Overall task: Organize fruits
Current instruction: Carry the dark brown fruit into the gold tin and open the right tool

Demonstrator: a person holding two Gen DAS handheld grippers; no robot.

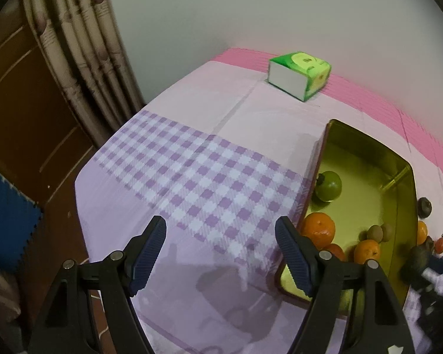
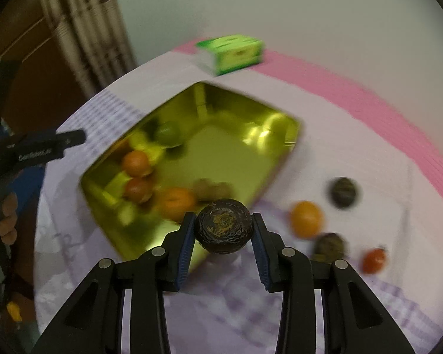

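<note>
My right gripper (image 2: 224, 230) is shut on a dark wrinkled round fruit (image 2: 224, 226), held above the near edge of a gold tray (image 2: 280, 159). The tray (image 1: 398, 194) holds a green fruit (image 1: 328, 185), several oranges (image 1: 319, 227) and small brown fruits (image 1: 380, 232). An orange (image 2: 306, 219), two dark fruits (image 2: 344, 192) and a small red fruit (image 2: 374, 260) lie on the cloth right of the tray. My left gripper (image 1: 221, 253) is open and empty over the checked cloth, left of the tray. The right wrist view is blurred.
A green tissue box (image 1: 299, 75) stands at the back of the table. The table's left edge (image 1: 79, 194) drops off to a curtain and wooden door. The left gripper's body (image 2: 41, 147) shows at the left of the right wrist view.
</note>
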